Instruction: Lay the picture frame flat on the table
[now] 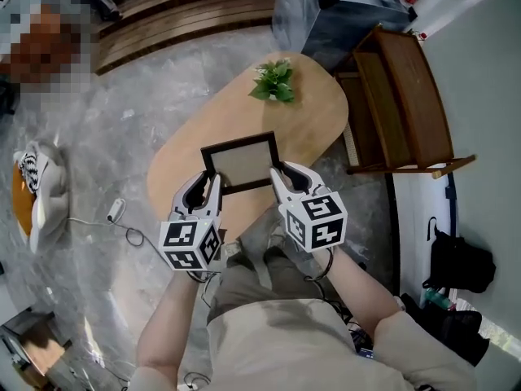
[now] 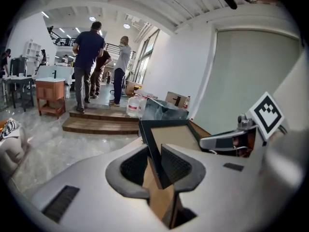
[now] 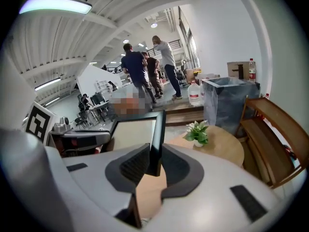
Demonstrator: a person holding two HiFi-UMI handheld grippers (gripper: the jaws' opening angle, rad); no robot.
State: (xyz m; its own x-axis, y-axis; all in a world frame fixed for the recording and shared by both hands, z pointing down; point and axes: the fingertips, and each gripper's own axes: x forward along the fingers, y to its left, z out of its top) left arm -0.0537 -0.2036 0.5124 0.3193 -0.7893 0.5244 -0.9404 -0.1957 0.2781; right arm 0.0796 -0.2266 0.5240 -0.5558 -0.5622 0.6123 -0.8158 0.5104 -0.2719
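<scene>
The picture frame (image 1: 240, 161) was held tilted over the near end of the table (image 1: 317, 129). The left gripper (image 1: 208, 184) pinched its left edge, the right gripper (image 1: 283, 174) its right. Recommendation: lower both sides evenly and release only once it lies flat on the table.

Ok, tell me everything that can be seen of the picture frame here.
The picture frame is a landscape rectangle with a thin black rim round a plain beige panel. It is held over the wooden table, tilted rather than flat, its face toward the head camera. The left gripper clamps its left edge, the right gripper its right edge. Whether its lower edge touches the table cannot be told.
</scene>
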